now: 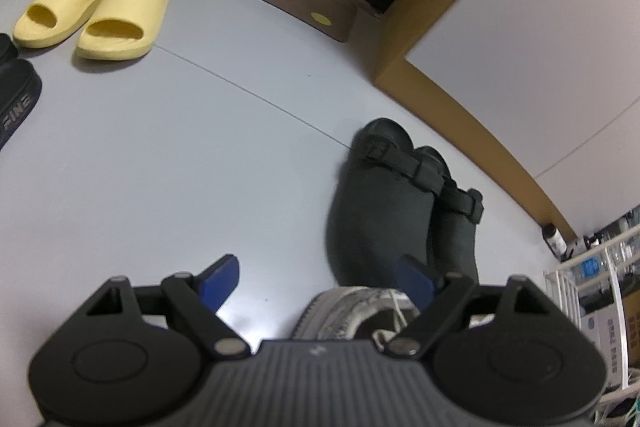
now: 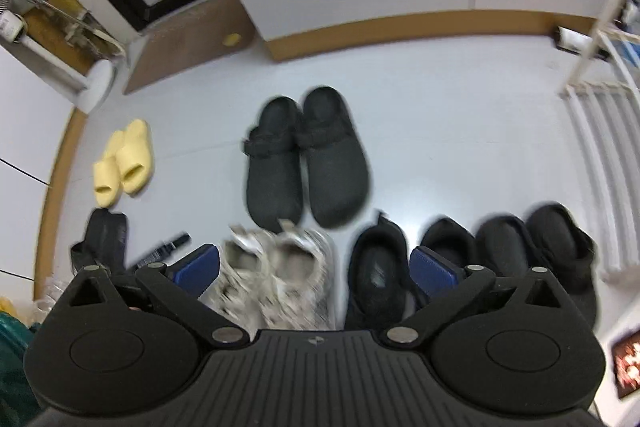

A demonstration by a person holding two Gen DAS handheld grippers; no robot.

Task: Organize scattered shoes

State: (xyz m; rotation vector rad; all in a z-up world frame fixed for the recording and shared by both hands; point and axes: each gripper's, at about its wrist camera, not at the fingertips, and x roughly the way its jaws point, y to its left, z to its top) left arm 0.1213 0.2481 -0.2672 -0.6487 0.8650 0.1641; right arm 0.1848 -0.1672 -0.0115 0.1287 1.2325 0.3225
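The left gripper (image 1: 320,281) is hovering with its blue pads spread wide and nothing between them, above the pale floor (image 1: 168,163). The right gripper (image 2: 316,267) is likewise gaping empty over a row of shoes. The black clogs (image 2: 306,155) are sitting paired in mid-floor, the yellow slides (image 2: 122,161) side by side toward the wall, and the white sneakers (image 2: 276,275) are lying just beside the black slip-ons (image 2: 376,267).

Two yellow slides (image 2: 123,163), two dark clogs (image 2: 306,157), two white sneakers (image 2: 276,275), four black shoes (image 2: 472,267)
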